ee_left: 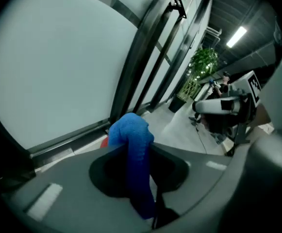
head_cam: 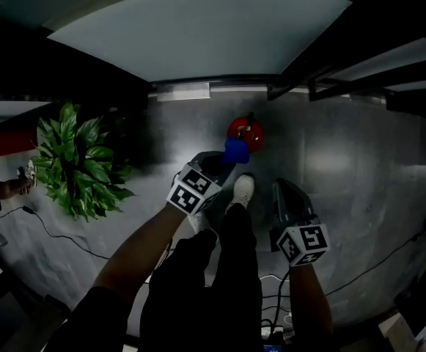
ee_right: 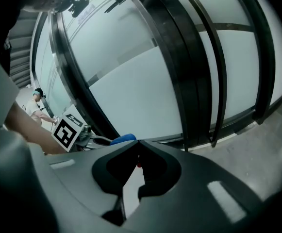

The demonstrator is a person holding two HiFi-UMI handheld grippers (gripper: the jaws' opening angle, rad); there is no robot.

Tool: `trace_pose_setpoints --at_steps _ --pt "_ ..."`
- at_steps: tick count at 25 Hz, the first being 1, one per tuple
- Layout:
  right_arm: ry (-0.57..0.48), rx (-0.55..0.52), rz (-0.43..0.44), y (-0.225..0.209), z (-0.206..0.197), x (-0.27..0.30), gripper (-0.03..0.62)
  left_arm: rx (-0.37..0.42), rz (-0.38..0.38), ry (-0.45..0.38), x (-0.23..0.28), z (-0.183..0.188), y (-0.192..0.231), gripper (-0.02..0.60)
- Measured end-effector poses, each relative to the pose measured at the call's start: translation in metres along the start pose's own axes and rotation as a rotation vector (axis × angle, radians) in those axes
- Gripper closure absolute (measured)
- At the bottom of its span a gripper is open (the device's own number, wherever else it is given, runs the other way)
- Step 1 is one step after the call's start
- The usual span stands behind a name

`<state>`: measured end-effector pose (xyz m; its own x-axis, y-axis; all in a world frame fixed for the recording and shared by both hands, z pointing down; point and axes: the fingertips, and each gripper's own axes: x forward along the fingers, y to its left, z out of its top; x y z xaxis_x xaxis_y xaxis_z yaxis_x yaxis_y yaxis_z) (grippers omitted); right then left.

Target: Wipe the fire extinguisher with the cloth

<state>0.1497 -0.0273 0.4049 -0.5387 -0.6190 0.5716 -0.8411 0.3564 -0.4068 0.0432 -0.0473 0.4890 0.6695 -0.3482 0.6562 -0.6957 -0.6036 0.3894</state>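
Note:
A red fire extinguisher [head_cam: 246,131] stands on the floor by the glass wall, seen from above. A blue cloth [head_cam: 235,151] hangs just in front of it, with my left gripper [head_cam: 226,158] shut on it. Between the jaws in the left gripper view [ee_left: 140,178] the cloth [ee_left: 132,142] bulges upward, with a sliver of the red extinguisher [ee_left: 104,141] behind it. My right gripper [head_cam: 283,188] hangs lower right, apart from the extinguisher. Its jaws are shut [ee_right: 137,142] with nothing in them. The right gripper view also catches the cloth [ee_right: 123,138].
A potted green plant [head_cam: 78,160] stands to the left on the grey floor. A frosted glass wall [head_cam: 205,31] with dark frames runs behind the extinguisher. The person's leg and white shoe [head_cam: 243,191] are between the grippers. Cables [head_cam: 51,233] lie on the floor.

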Motion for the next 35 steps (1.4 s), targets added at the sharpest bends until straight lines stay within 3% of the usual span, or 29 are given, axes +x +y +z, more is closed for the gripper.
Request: trace_pose_setpoints --at_steps 3,8,10,13,15,21,27,30,35 --pt "-0.06 -0.007 -0.038 -0.019 0.004 0.019 0.592 -0.027 0.062 -0.083 -0.001 0.012 0.032 0.509" --pt "-0.152 -0.048 -0.062 -0.044 -0.003 0.054 0.592 0.019 0.096 -0.154 0.03 0.008 0.083 0.509" --pt "-0.189 -0.064 -0.078 -0.057 -0.007 0.071 0.592 0.092 0.108 -0.177 0.05 0.012 0.098 0.509" --pt "-0.245 -0.097 -0.113 -0.077 -0.01 0.093 0.592 0.286 0.137 -0.15 0.083 0.015 0.111 0.511" --pt "-0.295 -0.112 -0.137 -0.094 -0.005 0.109 0.591 0.37 0.105 -0.142 0.101 0.018 0.114 0.512" --pt "-0.411 -0.192 -0.135 -0.112 -0.005 0.143 0.592 0.492 -0.069 -0.14 0.12 0.007 0.105 0.514" --pt "-0.452 -0.248 -0.106 -0.105 -0.008 0.143 0.591 0.714 -0.11 -0.044 0.118 -0.007 0.096 0.514" --pt "-0.438 -0.346 -0.137 -0.103 -0.01 0.142 0.591 0.708 -0.106 -0.027 0.108 -0.02 0.096 0.514" --pt "-0.429 -0.391 -0.123 -0.1 -0.005 0.146 0.591 0.58 -0.087 -0.088 0.096 -0.035 0.087 0.514"
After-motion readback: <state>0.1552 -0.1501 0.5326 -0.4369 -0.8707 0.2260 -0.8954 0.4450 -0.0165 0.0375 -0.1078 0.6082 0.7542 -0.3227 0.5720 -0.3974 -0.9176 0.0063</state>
